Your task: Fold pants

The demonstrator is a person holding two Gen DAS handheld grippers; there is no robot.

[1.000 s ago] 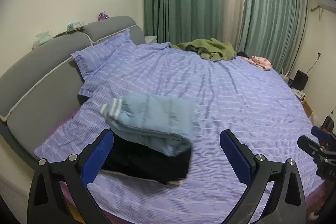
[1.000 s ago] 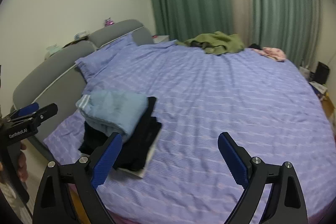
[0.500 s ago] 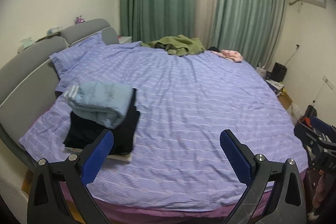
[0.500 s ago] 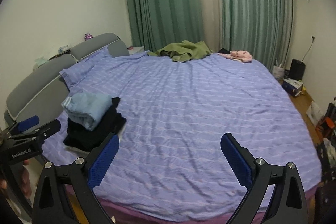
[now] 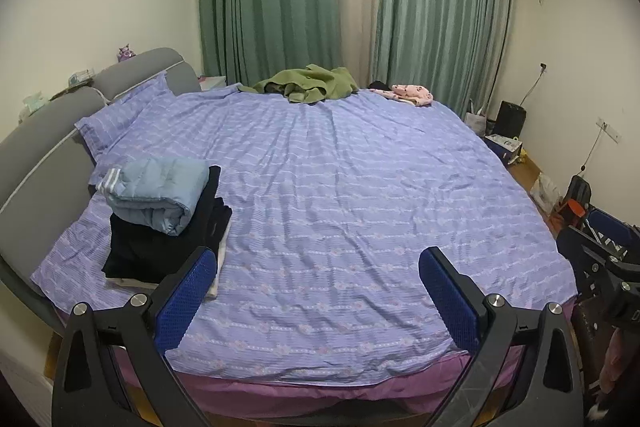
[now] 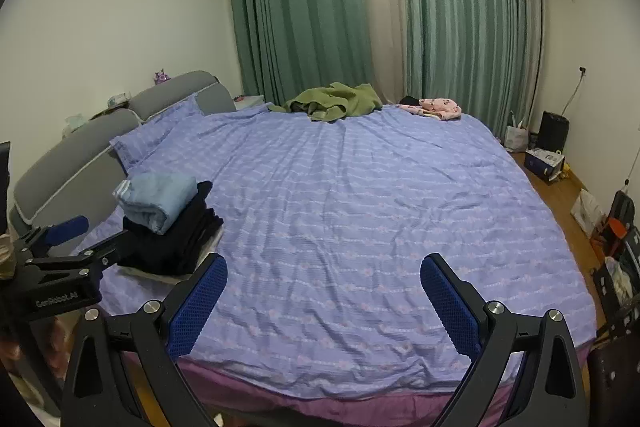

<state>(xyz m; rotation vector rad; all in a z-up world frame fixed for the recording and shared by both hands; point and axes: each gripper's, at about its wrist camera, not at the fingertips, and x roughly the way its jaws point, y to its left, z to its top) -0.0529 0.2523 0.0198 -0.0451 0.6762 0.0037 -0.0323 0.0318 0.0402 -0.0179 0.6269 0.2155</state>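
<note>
Folded light-blue pants (image 5: 156, 193) lie on top of a stack of folded black clothes (image 5: 160, 247) at the left side of the purple bed (image 5: 360, 207); the stack also shows in the right wrist view (image 6: 160, 203). My left gripper (image 5: 316, 281) is open and empty, held back over the bed's near edge. My right gripper (image 6: 322, 285) is open and empty, also over the near edge. The left gripper shows at the left of the right wrist view (image 6: 64, 259).
A green garment (image 5: 312, 89) and a pink garment (image 5: 412, 94) lie at the far edge of the bed. A grey headboard (image 5: 40, 155) and pillow (image 5: 120, 115) stand at the left. Boxes and bags (image 6: 548, 159) sit on the floor at the right.
Both grippers have pulled back from the stack toward the bed's near edge. The folded blue pants stay on the black clothes.
</note>
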